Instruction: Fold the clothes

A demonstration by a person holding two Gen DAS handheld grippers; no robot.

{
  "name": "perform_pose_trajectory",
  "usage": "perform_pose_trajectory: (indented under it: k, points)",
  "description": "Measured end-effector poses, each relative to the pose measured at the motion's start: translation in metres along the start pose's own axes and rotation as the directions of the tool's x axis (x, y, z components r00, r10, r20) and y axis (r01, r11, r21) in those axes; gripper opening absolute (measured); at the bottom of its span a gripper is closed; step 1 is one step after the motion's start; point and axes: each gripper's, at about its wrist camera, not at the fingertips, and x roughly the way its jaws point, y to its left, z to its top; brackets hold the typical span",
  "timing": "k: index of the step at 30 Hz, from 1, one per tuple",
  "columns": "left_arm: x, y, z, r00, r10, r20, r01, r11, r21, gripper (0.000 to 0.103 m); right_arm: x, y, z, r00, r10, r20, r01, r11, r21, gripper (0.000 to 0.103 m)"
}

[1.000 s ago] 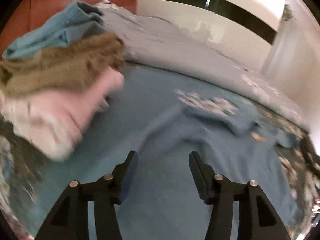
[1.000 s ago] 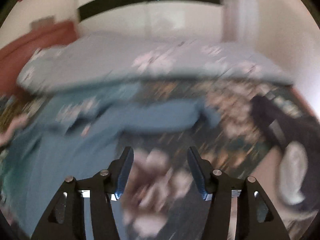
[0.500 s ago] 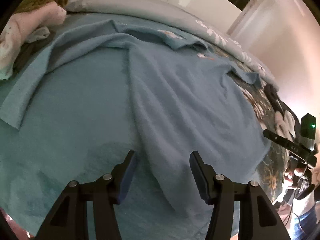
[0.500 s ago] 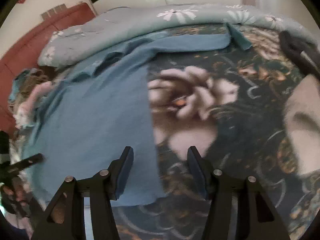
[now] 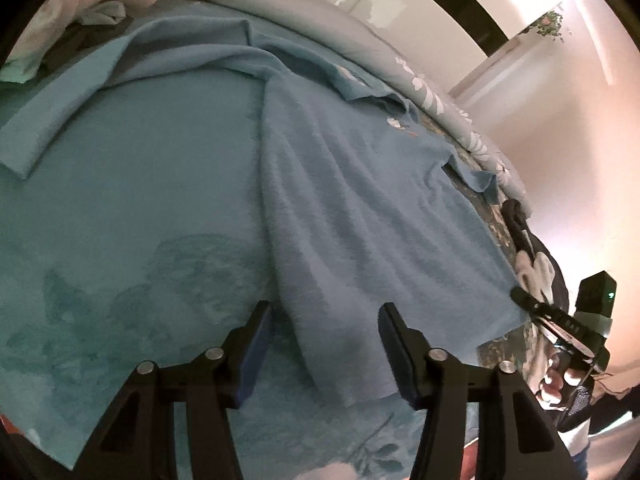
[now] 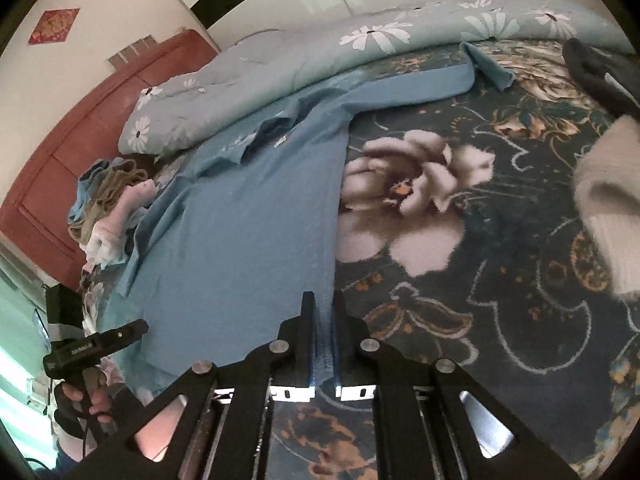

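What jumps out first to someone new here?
A blue long-sleeved shirt lies spread flat across the dark floral bedspread, one sleeve stretched toward the daisy-print duvet at the far side. The right hand-held gripper is shut on the shirt's near edge; the left hand-held gripper hangs open over the hem. A pile of clothes sits by the red headboard.

Dark floral bedspread (image 6: 500, 280); daisy-print quilt (image 6: 360, 48) at far edge; red-brown headboard (image 6: 80, 140) far left; possibly 1 wall plaque (image 6: 54, 26).
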Motion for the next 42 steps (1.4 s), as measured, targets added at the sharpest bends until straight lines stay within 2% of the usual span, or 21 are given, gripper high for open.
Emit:
perform_pose_trajectory:
  k: [2, 4, 5, 10, 15, 18, 21, 26, 32, 34, 38, 41, 42]
  points:
    - [0.003, 0.001, 0.003, 0.999, -0.035, 0.003, 0.035, 0.999, -0.013, 0.056, 0.003, 0.001, -0.003, 1.000, -0.004, -0.006, 0.004, 1.000, 0.007, 0.006]
    - [0.006, 0.003, 0.005, 0.999, -0.039, 0.005, 0.039, 0.999, -0.028, 0.032, 0.006, 0.000, -0.005, 1.000, -0.007, -0.011, 0.008, 1.000, 0.018, 0.006]
    - [0.006, 0.003, 0.007, 0.999, -0.034, 0.010, 0.035, 0.999, -0.032, 0.005, 0.006, -0.002, -0.007, 1.000, -0.008, -0.012, 0.008, 1.000, 0.027, 0.006]
    - [-0.009, -0.008, 0.015, 0.996, -0.006, 0.084, 0.008, 1.000, -0.020, 0.006, -0.001, 0.002, -0.008, 1.000, 0.003, 0.003, -0.003, 0.999, 0.037, 0.006]
    - [-0.068, -0.012, 0.015, 0.977, 0.010, 0.211, -0.013, 1.000, 0.015, 0.006, -0.020, 0.026, -0.018, 0.998, 0.054, 0.020, -0.054, 0.998, -0.015, 0.006]
    - [-0.085, -0.012, 0.007, 0.973, 0.035, 0.226, -0.046, 0.998, 0.042, 0.006, -0.031, 0.042, -0.030, 0.995, 0.097, 0.021, -0.096, 0.994, -0.045, 0.006]
    - [-0.081, -0.006, -0.006, 0.976, 0.077, 0.204, -0.090, 0.994, 0.055, 0.006, -0.036, 0.050, -0.047, 0.994, 0.105, 0.013, -0.104, 0.993, -0.058, 0.006]
    - [-0.052, 0.009, -0.018, 0.983, 0.126, 0.137, -0.131, 0.991, 0.033, 0.006, -0.022, 0.038, -0.065, 0.997, 0.074, -0.029, -0.074, 0.997, -0.021, 0.006]
    - [-0.064, 0.006, -0.016, 0.984, 0.102, 0.148, -0.111, 0.993, 0.047, 0.012, -0.011, 0.027, -0.074, 0.998, 0.042, -0.057, -0.043, 0.999, -0.020, 0.007]
    - [-0.074, 0.004, -0.013, 0.976, 0.135, 0.169, -0.149, 0.986, 0.070, 0.019, -0.013, 0.021, -0.075, 0.998, 0.035, -0.051, -0.036, 0.999, -0.010, 0.008]
    - [-0.092, 0.003, 0.003, 0.954, 0.197, 0.225, -0.227, 0.967, 0.117, 0.032, -0.020, 0.008, -0.061, 0.999, -0.049, -0.020, 0.049, 0.999, 0.007, 0.009]
    - [-0.089, -0.010, 0.037, 0.941, 0.252, 0.224, -0.297, 0.934, 0.196, 0.033, -0.025, -0.001, -0.050, 0.993, -0.118, 0.003, 0.118, 0.993, 0.021, 0.009]
    - [-0.087, -0.016, 0.048, 0.940, 0.248, 0.233, -0.300, 0.926, 0.227, 0.039, -0.025, -0.003, -0.043, 0.992, -0.125, 0.013, 0.125, 0.992, 0.024, 0.009]
